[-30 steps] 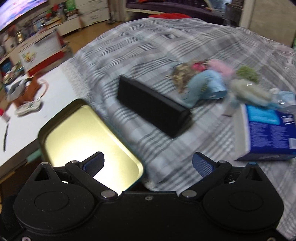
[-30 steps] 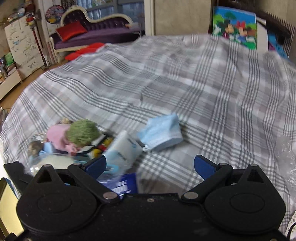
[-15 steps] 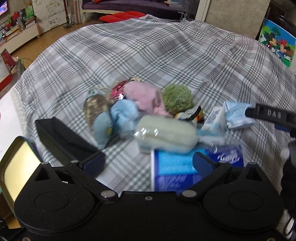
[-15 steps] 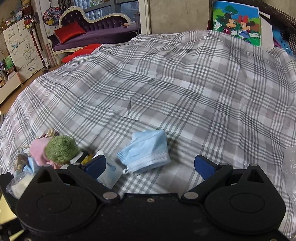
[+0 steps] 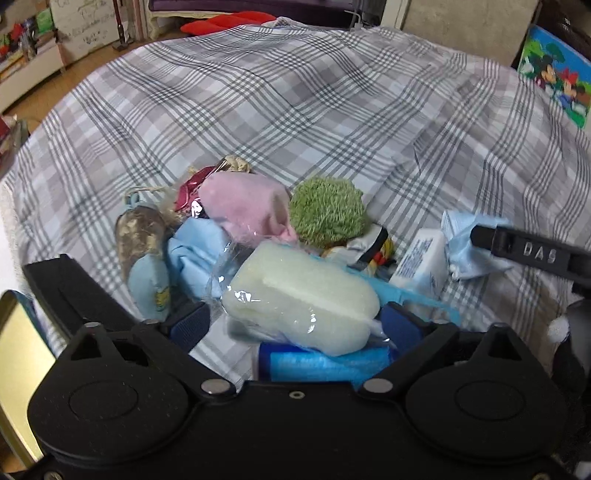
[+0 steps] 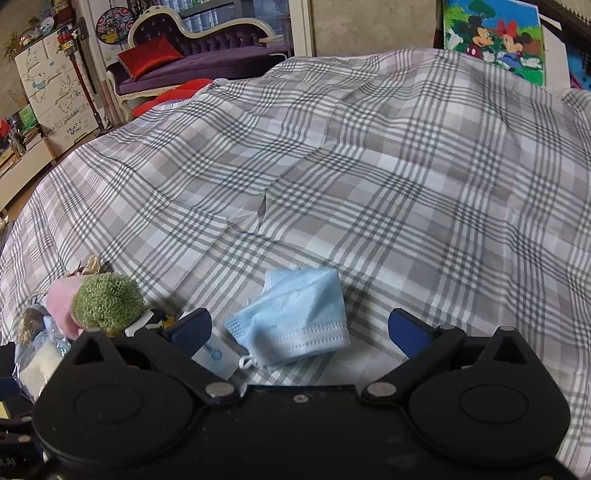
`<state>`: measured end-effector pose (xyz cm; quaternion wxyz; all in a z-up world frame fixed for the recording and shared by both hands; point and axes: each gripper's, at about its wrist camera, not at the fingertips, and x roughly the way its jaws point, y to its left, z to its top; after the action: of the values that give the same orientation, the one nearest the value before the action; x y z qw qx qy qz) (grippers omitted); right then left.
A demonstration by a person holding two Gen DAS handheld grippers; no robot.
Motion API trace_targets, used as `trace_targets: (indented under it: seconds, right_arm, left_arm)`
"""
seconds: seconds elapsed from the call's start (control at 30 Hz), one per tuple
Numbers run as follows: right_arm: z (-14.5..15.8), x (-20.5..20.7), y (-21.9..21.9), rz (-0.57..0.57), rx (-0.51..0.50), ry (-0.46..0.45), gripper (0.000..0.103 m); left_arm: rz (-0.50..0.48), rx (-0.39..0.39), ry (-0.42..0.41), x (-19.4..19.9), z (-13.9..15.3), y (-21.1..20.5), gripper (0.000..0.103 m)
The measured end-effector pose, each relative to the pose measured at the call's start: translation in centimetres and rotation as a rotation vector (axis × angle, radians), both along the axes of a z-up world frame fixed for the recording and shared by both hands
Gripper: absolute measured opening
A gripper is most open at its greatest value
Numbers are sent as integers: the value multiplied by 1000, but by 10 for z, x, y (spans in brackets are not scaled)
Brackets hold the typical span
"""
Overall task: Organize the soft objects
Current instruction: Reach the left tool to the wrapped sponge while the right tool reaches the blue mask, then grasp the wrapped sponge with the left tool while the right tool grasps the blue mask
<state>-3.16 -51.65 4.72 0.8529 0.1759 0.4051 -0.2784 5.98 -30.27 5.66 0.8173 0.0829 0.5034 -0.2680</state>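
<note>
A heap of soft things lies on the plaid bedspread [image 5: 295,110]: a plastic-wrapped white sponge [image 5: 299,299], a green fuzzy ball [image 5: 327,216], a pink cloth [image 5: 243,206], a light blue cloth [image 5: 195,254] and a small tissue pack [image 5: 421,262]. My left gripper [image 5: 295,325] is open, its fingers on either side of the sponge, which lies on a blue tissue box [image 5: 314,363]. My right gripper [image 6: 299,328] is open, with a crumpled blue face mask [image 6: 295,317] between its fingers. The green ball [image 6: 107,302] lies to its left.
A black box [image 5: 74,295] and an open gold tin [image 5: 18,354] lie at the left edge of the bed. A purple sofa [image 6: 192,62] and white cabinets [image 6: 48,88] stand beyond the bed. A Mickey Mouse picture [image 6: 495,33] leans at the far right.
My left gripper has swung right from the tin and black box and closed in on the heap, to the sponge. My right gripper has moved up to the face mask.
</note>
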Motion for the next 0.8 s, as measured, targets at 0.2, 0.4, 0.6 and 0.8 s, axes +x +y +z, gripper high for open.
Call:
trace_targets:
  seconds: [0.2,0.4,0.6,0.8]
  right_arm:
    - [-12,10,-1,28,3,28,102]
    - [-21,17,4,38,-41,50,68]
    - [-2,3,2,23,-6,-8,39]
    - [29,-24,4,-1,-15,-71,37]
  left_arm:
    - [-9,-27,31,6,-1,-1,73]
    - [-22,-69,39,9,6,4,49]
    - [-14,-104,54,9,18,13,38]
    - [-26,-133,59,0,33,25,35]
